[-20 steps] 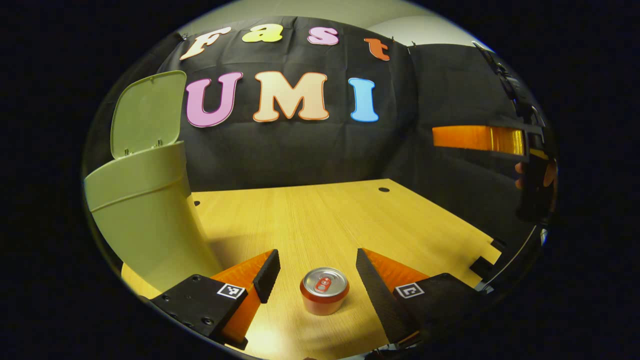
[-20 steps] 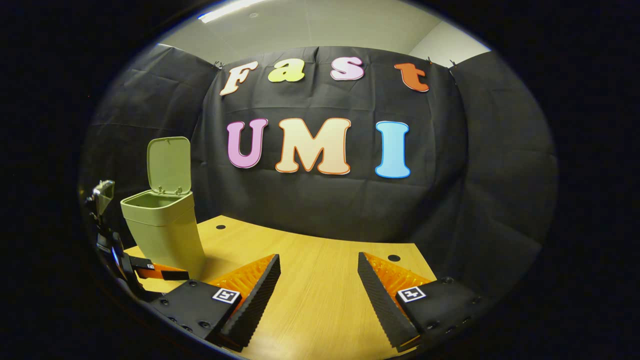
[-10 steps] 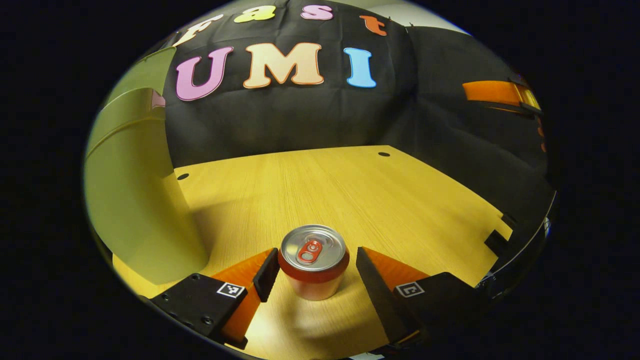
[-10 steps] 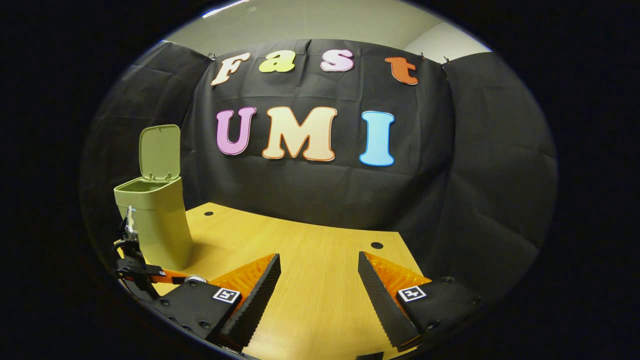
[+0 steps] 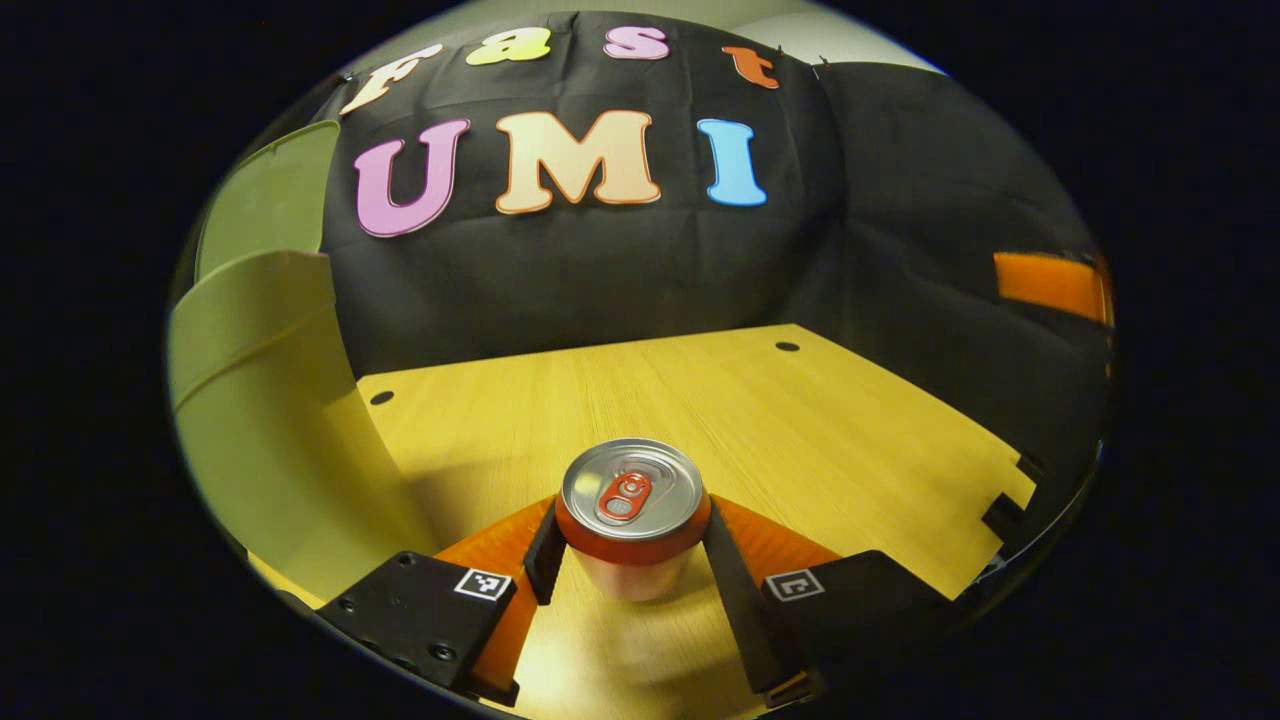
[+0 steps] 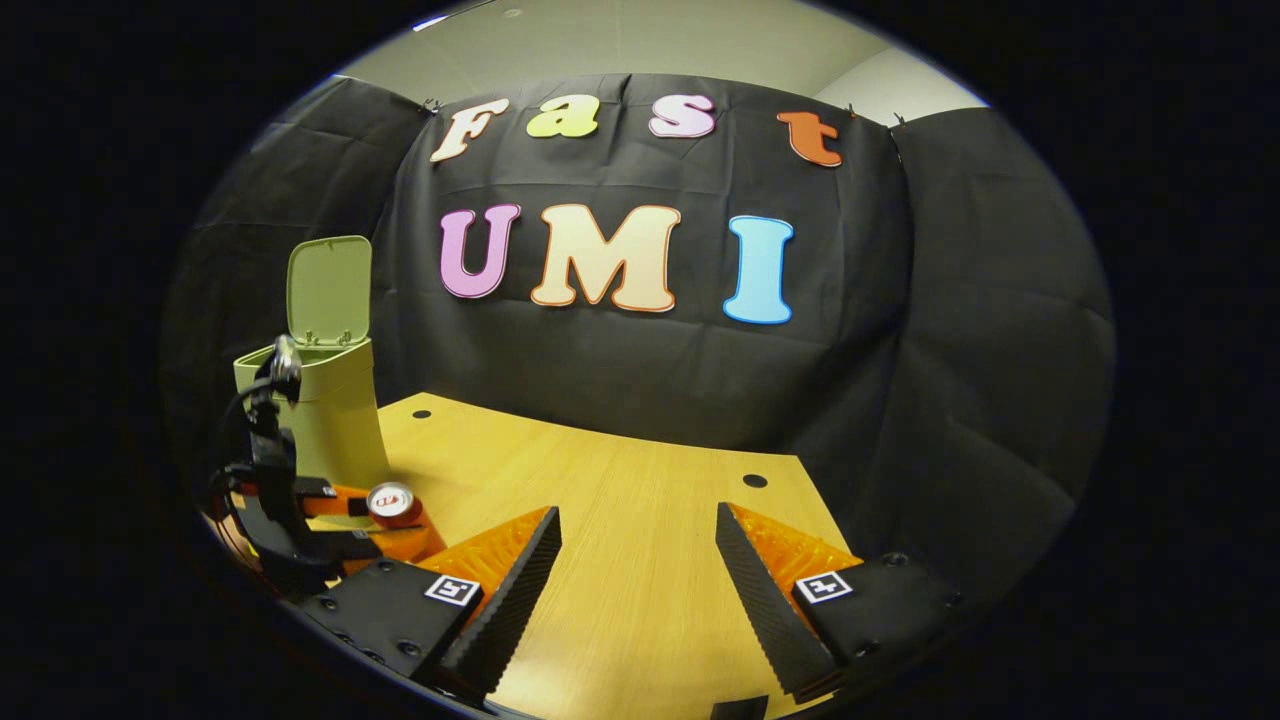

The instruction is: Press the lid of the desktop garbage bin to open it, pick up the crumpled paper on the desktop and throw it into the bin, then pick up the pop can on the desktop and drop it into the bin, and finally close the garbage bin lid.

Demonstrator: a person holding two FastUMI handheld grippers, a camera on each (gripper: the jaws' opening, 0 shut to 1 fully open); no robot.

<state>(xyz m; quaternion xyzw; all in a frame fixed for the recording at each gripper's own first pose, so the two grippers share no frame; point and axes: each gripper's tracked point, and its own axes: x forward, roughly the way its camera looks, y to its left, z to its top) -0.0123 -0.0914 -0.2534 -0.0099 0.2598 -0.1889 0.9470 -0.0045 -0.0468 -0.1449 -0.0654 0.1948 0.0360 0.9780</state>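
In the left gripper view, the left gripper [image 5: 632, 545] has closed in on the pop can [image 5: 632, 515], a finger pressing each side; the can stands upright on the wooden table [image 5: 800, 430], near its front edge. The green bin [image 5: 265, 420] stands just left of it, its lid [image 5: 265, 195] raised.

In the right gripper view, the right gripper [image 6: 637, 565] hangs wide open over the table with nothing between its fingers. Toward the table's left edge, the can sits between the left gripper's fingers beside the open bin
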